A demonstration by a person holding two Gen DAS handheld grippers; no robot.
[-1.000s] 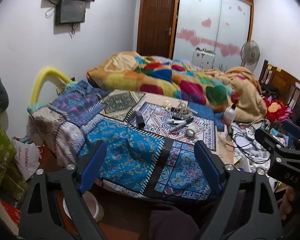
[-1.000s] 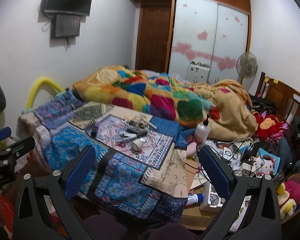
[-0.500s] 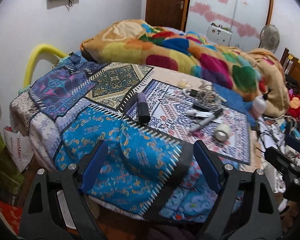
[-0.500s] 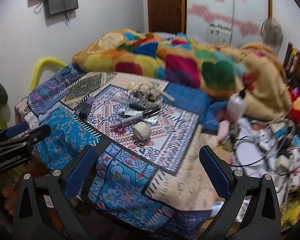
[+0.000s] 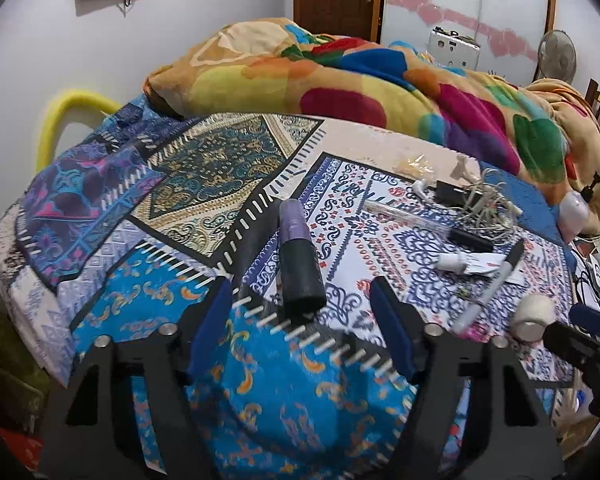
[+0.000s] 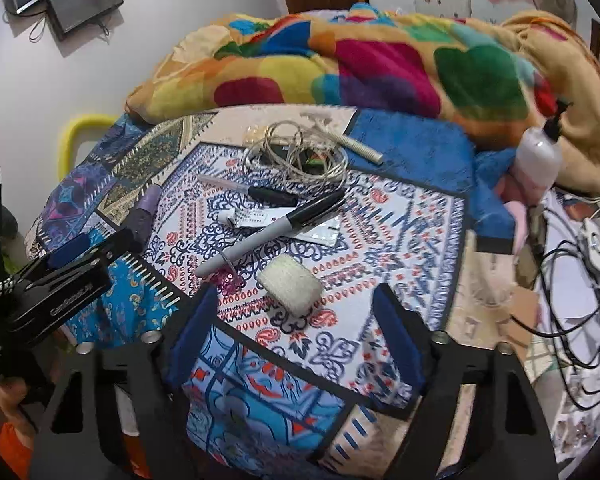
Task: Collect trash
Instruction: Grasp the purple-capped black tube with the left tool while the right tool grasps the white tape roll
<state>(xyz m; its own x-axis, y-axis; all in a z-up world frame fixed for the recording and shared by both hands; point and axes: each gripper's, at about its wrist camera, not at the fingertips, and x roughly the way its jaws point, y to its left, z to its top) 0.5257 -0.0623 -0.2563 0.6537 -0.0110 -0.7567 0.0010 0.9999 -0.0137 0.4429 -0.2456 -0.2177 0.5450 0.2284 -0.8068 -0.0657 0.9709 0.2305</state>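
Facing purple tube on bedspread

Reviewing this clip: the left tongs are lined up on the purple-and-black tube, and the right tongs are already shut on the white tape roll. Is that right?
Not quite. In the right wrist view the right tongs are open, their jaws having just been closing, and the white tape roll lies untouched on the patterned bedspread ahead of them. The left tongs do line up on the purple-and-black tube.

The right gripper hangs over the bed with its blue fingers apart and nothing between them. Its jaws have just been closing. A white tape roll lies just past them, near a black marker. The left gripper is at the left, by a purple tube.
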